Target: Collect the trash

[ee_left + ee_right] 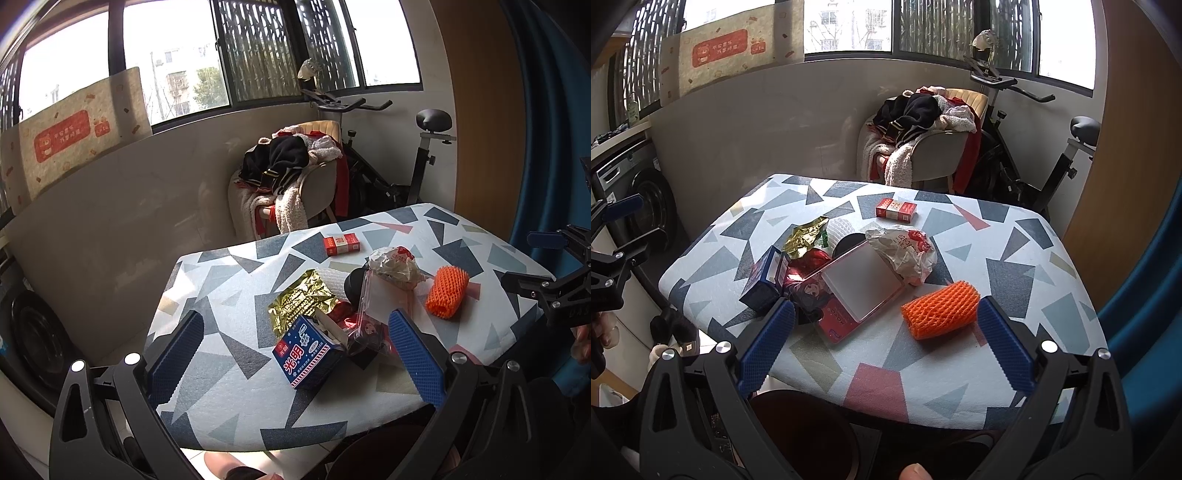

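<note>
Right wrist view: both grippers (885,339) were held wide open, nothing grasped, orange foam net (940,314) lay at 12 o'clock between the fingers. Net's squishy, so it could probably get nudged off the table (1052,258) if closed sloppily.

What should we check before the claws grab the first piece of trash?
1. Left claw open: ok.
2. Right claw open: ok.
3. Both claws empty: ok.
4. Orange foam net lies apart from the pile, free to grab: ok.
5. Blue carton sits between the left claw's fingers: ok, though its height above the carton is unclear.
6. Bin below the table edge ready: cannot tell; only a dark round shape shows.
</note>
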